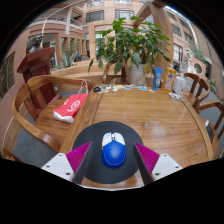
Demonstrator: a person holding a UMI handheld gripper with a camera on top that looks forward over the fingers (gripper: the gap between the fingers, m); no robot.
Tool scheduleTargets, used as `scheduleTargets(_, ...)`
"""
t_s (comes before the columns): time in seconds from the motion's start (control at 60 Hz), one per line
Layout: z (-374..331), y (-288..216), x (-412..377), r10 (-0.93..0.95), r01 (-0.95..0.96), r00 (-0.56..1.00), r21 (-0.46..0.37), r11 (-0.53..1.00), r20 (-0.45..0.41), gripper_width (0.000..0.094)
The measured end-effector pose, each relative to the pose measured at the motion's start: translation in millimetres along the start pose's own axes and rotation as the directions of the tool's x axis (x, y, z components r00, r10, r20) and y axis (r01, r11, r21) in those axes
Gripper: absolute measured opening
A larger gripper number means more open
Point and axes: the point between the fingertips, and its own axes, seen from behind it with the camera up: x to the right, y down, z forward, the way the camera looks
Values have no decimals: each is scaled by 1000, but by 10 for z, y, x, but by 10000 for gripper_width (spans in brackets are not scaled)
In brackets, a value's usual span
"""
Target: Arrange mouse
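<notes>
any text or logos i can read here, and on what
Nothing reads clearly.
Red bag on the wooden chair: a white mark, too small to read.
Blue and white mouse on the round dark mat, between the open gripper fingers: no visible lettering.

You have a blue-and-white mouse (114, 150) on a black round mat (95, 140), magenta pads (79, 158) on the gripper (113, 160) fingers, a warm brown wooden table (150, 110), a red-and-white bag (71, 106), and a green-leaved plant (130, 40).
</notes>
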Motion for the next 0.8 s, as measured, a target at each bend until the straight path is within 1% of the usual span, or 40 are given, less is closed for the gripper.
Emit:
scheduleTargets(0.067, -263, -79, 15, -6, 7, 1000, 27, 1000, -23, 862)
scheduleTargets(0.267, -1071, -93, -129, 3, -1, 1000, 79, 997, -27, 854)
scheduleTargets(0.383, -1412, 5, -188, -3, 6, 1000, 87, 996, -31, 853)
scheduleTargets(0.55, -1694, 136, -225, -25, 30, 999, 100, 995, -48, 854)
scheduleTargets(0.8, -1849, 202, -208, -31, 37, 998, 107, 994, -57, 855)
